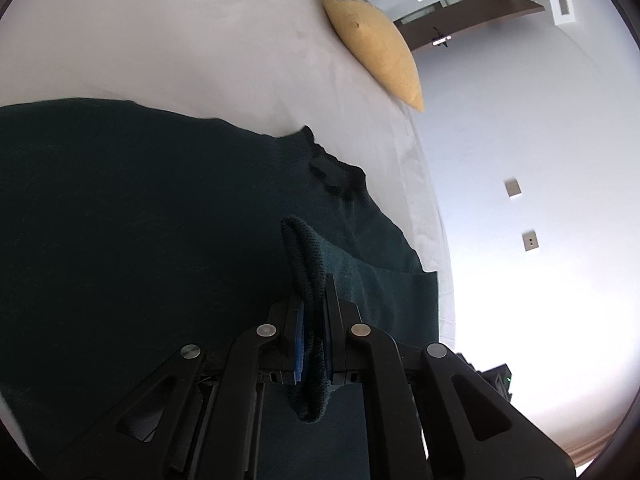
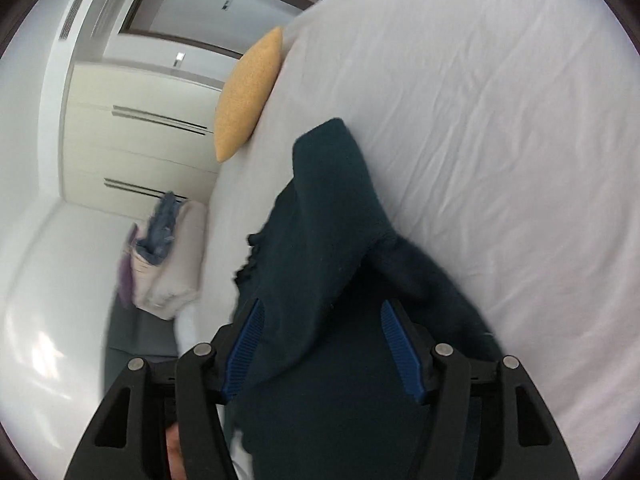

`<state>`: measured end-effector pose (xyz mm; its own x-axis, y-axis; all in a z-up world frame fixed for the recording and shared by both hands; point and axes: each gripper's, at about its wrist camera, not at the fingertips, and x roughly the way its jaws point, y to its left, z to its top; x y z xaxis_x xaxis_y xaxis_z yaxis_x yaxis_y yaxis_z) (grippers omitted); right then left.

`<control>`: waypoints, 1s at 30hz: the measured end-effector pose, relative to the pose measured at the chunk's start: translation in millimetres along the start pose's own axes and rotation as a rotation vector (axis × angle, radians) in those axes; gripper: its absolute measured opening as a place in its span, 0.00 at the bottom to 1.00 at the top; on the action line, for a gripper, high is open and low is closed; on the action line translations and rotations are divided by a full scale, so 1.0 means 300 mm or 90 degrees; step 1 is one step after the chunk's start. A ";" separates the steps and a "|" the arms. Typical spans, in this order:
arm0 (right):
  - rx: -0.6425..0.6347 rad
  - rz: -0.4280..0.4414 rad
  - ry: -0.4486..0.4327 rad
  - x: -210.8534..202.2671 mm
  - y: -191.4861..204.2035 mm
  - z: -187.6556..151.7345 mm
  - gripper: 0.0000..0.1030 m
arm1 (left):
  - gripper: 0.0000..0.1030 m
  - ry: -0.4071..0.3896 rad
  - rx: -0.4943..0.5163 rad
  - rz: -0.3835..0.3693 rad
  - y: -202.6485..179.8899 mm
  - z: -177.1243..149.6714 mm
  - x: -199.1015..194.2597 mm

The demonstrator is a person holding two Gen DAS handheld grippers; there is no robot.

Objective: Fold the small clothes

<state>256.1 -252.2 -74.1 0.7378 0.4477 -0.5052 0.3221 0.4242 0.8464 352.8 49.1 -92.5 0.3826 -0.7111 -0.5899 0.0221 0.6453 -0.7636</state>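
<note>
Dark teal knit sweater (image 1: pixel 140 208) lies spread on the white bed (image 1: pixel 180 32).

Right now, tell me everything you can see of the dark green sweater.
The dark green sweater is a soft knit with a ribbed collar. It lies spread on the white bed sheet, partly folded over itself. The left gripper is shut on a ribbed cuff; the right gripper is open around it.

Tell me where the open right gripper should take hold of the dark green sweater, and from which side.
Probably the folded sleeve lying on top of the dark green sweater, near its free end. Come from above along its length with the right gripper, jaws astride its width: it is a narrow raised strip, easier to pinch than the flat body. The left gripper already clamps the ribbed cuff.
</note>
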 end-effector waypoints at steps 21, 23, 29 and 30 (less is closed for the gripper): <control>0.096 0.096 -0.022 0.106 -0.031 0.039 0.69 | 0.06 -0.029 -0.062 0.029 0.180 -0.006 -0.073; 0.098 0.100 -0.026 0.103 -0.031 0.057 0.71 | 0.06 -0.028 -0.060 0.034 0.183 -0.005 -0.069; 0.097 0.085 -0.025 0.104 -0.095 0.074 0.54 | 0.06 -0.019 -0.065 0.051 0.220 -0.012 -0.025; 0.086 0.081 -0.020 0.098 -0.090 0.070 0.54 | 0.06 -0.020 -0.066 0.048 0.227 -0.017 -0.025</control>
<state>281.4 -267.0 -108.2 0.7954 0.4649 -0.3888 0.3004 0.2548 0.9192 346.7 96.9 -141.3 0.4088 -0.6510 -0.6397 -0.1029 0.6636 -0.7410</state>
